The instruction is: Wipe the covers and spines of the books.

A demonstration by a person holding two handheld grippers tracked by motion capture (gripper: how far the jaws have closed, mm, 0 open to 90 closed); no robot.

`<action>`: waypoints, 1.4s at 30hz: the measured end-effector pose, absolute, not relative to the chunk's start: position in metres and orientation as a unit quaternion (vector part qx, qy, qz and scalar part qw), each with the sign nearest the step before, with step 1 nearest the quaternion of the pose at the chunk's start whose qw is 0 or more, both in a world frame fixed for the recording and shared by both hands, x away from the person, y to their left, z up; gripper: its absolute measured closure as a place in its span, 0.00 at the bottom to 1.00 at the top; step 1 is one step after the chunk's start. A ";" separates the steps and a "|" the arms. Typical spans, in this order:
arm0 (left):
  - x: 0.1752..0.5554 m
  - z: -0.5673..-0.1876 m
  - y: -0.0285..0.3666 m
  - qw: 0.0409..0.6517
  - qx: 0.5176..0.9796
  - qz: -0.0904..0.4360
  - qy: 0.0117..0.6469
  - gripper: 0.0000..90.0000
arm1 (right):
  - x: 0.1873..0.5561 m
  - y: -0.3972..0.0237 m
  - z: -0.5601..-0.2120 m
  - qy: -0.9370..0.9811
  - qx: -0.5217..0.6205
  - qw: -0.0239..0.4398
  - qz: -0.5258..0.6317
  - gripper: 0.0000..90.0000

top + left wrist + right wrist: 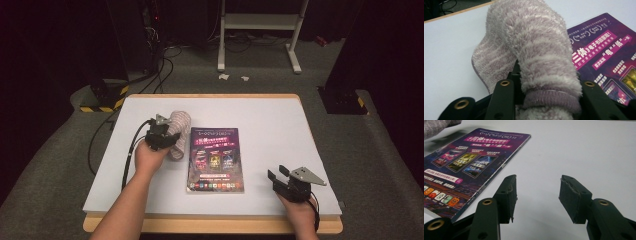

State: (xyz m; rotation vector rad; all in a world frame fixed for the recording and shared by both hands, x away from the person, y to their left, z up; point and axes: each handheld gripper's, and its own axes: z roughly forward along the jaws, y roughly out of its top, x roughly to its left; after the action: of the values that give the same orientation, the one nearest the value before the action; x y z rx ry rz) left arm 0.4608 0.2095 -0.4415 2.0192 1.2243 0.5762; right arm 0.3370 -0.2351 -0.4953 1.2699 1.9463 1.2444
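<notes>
A white rectangular worktop (260, 115) with a pale wooden edge stands on grey carpet (380, 165). Beyond its far edge stands a white metal frame (260, 22); two small white scraps (232, 77) lie near its feet. Black cables (162, 70) trail off the worktop's far left corner, beside a yellow-and-black striped block (107, 97).

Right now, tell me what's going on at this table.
A person works at a white table with a gripper in each hand. The left gripper is closed on a fuzzy striped lilac sock, holding it just left of a purple magazine that lies flat near the middle of the table. The right gripper sits low near the front right of the table with its jaws open and nothing between them, to the right of the magazine.
</notes>
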 end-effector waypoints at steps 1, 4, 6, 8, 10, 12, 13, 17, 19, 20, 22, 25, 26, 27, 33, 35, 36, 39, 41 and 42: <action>0.459 -0.440 0.211 0.349 0.779 0.224 0.471 0.70 | 0.337 -0.235 -0.495 0.715 0.467 0.250 0.457 0.53; 0.455 -0.438 0.216 0.352 0.777 0.227 0.470 0.70 | 0.337 -0.234 -0.496 0.716 0.467 0.250 0.456 0.53; 0.452 -0.436 0.219 0.352 0.777 0.230 0.469 0.70 | 0.337 -0.234 -0.496 0.716 0.467 0.249 0.456 0.53; 0.448 -0.436 0.224 0.348 0.777 0.234 0.469 0.70 | 0.337 -0.234 -0.496 0.716 0.467 0.249 0.455 0.53; 0.444 -0.436 0.230 0.346 0.778 0.236 0.469 0.70 | 0.337 -0.234 -0.496 0.716 0.467 0.250 0.456 0.53; 0.440 -0.436 0.235 0.347 0.775 0.237 0.472 0.70 | 0.337 -0.234 -0.496 0.716 0.467 0.249 0.456 0.53; 0.437 -0.437 0.239 0.346 0.775 0.235 0.474 0.70 | 0.337 -0.234 -0.496 0.715 0.467 0.249 0.456 0.53; 0.428 -0.439 0.252 0.343 0.774 0.233 0.478 0.69 | 0.337 -0.233 -0.496 0.717 0.466 0.249 0.455 0.53; 0.422 -0.440 0.258 0.344 0.773 0.230 0.481 0.69 | 0.337 -0.233 -0.496 0.718 0.466 0.249 0.454 0.53; 0.417 -0.441 0.263 0.344 0.773 0.230 0.481 0.69 | 0.337 -0.232 -0.496 0.718 0.465 0.249 0.454 0.53; 0.414 -0.442 0.265 0.344 0.772 0.230 0.483 0.69 | 0.337 -0.232 -0.496 0.718 0.465 0.249 0.454 0.53; 0.404 -0.445 0.273 0.341 0.771 0.232 0.485 0.69 | 0.337 -0.232 -0.497 0.719 0.465 0.248 0.453 0.53; 0.403 -0.446 0.274 0.340 0.771 0.231 0.487 0.69 | 0.337 -0.231 -0.497 0.719 0.464 0.249 0.453 0.53; 0.400 -0.447 0.277 0.338 0.770 0.230 0.489 0.69 | 0.337 -0.231 -0.497 0.719 0.464 0.248 0.453 0.53; 0.387 -0.456 0.287 0.331 0.769 0.224 0.498 0.68 | 0.337 -0.230 -0.497 0.720 0.463 0.248 0.453 0.53; 0.384 -0.461 0.289 0.326 0.770 0.225 0.500 0.68 | 0.337 -0.230 -0.497 0.720 0.464 0.248 0.452 0.53; 0.383 -0.462 0.289 0.322 0.773 0.227 0.498 0.68 | 0.337 -0.230 -0.497 0.721 0.463 0.248 0.452 0.53; 0.379 -0.473 0.290 0.314 0.776 0.222 0.499 0.66 | 0.336 -0.229 -0.497 0.722 0.463 0.247 0.451 0.53; 0.379 -0.475 0.290 0.313 0.776 0.221 0.500 0.65 | 0.336 -0.229 -0.497 0.722 0.462 0.248 0.452 0.53; 0.379 -0.477 0.291 0.312 0.776 0.221 0.502 0.64 | 0.336 -0.229 -0.497 0.722 0.463 0.248 0.451 0.53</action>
State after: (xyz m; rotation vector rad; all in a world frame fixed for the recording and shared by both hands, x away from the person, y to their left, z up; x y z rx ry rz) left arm 0.3790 0.2906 -0.4770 2.0467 1.3242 0.5827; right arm 0.3363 -0.2288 -0.4972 1.2617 1.9674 1.2306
